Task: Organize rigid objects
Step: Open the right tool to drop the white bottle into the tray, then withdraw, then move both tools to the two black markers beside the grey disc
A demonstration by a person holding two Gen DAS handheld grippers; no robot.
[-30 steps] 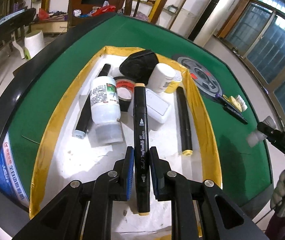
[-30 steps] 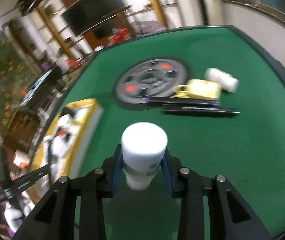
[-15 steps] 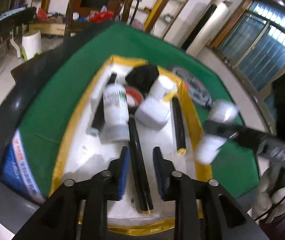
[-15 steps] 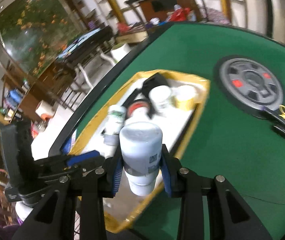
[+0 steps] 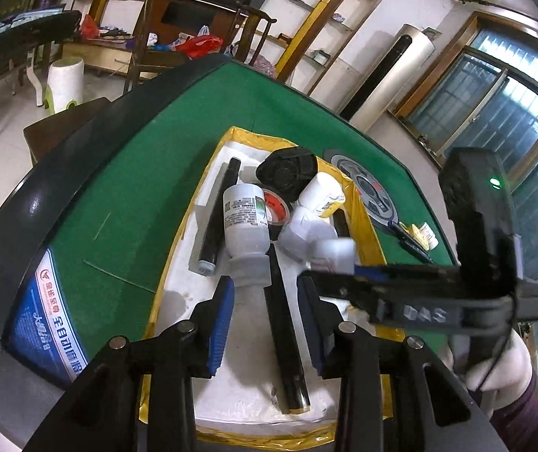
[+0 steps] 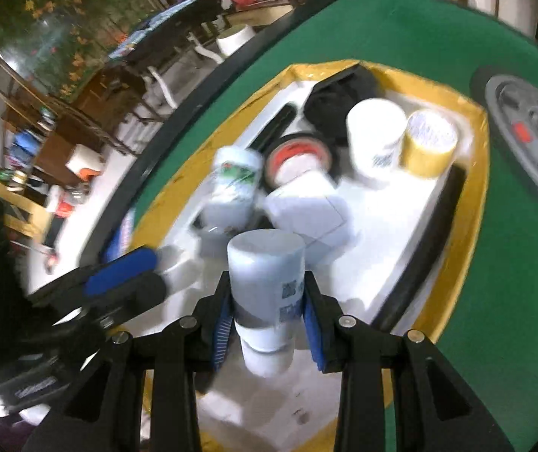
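Over the yellow-rimmed tray [image 5: 189, 226] on the green desk [image 5: 125, 196], the right hand-held gripper [image 6: 267, 324] clenches a small white bottle [image 6: 265, 275], tilted down, seemingly to lay it among the bottles already inside. Nearer the tray's front edge, the left hand-held gripper [image 5: 267, 309] is opening; the black marker [image 5: 284, 342] lies on the tray floor between its pads, released.

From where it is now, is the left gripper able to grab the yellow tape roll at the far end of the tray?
Probably not directly. The left gripper, its jaws opening around the black marker, sits at the near end; the yellow tape roll lies behind the white bottle and white jar, with the right gripper crossing in front.
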